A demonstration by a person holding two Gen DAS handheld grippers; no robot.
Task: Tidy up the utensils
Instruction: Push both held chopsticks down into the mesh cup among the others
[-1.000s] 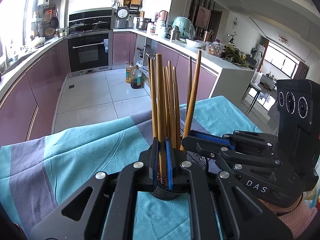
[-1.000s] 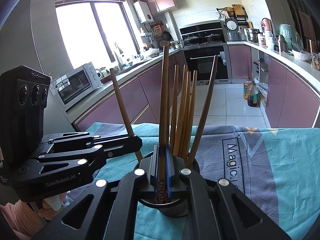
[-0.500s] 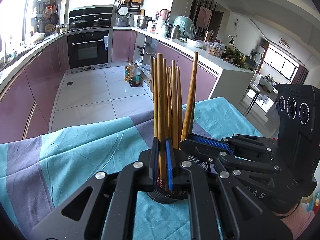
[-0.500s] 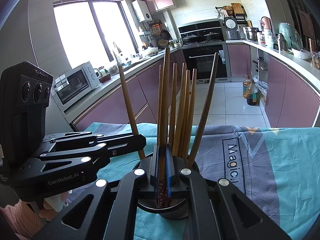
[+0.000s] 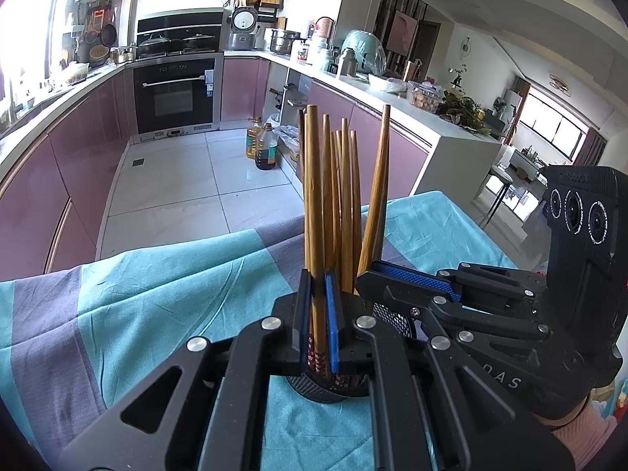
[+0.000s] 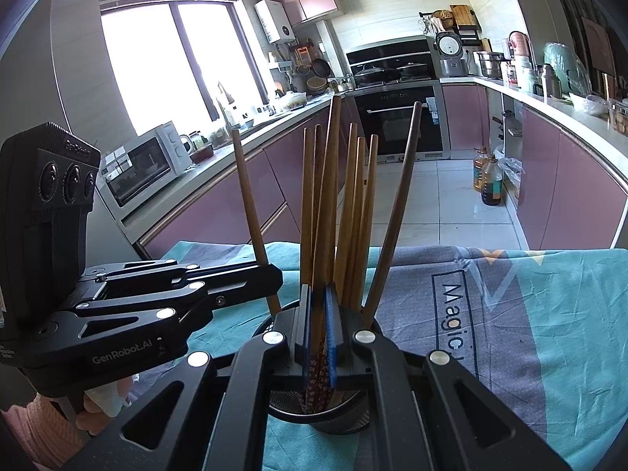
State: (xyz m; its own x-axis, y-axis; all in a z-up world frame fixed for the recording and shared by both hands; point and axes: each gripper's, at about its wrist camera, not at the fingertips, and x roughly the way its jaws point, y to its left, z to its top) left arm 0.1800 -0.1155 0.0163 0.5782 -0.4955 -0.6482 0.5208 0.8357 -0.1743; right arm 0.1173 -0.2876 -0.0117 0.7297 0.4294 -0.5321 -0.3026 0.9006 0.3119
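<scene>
While both grippers meet over the same black mesh holder [image 5: 386,312], each is clenched on a wooden chopstick standing in it. From the left wrist view, the left gripper [image 5: 318,314] has its blue-padded fingers [image 5: 333,322] pressed against a chopstick [image 5: 314,204] whose patterned red lower end shows between the pads, just above the holder's rim. From the right wrist view, the right gripper [image 6: 318,325] is likewise clamped on a chopstick [image 6: 327,196], its patterned end dipping into the holder [image 6: 337,418]. The remaining chopsticks [image 6: 355,212] stand upright in a loose bunch inside the holder, with one darker stick [image 6: 396,212] leaning out to the right and another [image 6: 251,212] leaning left behind the left gripper's fingers. The holder sits on a desk covered by a teal and grey cloth [image 6: 530,314] printed with lettering. A pink sleeve [image 5: 585,424] shows at the wrist behind the right gripper in the left view. Behind lie purple kitchen cabinets [image 5: 78,149] and a built-in oven [image 5: 172,98].
</scene>
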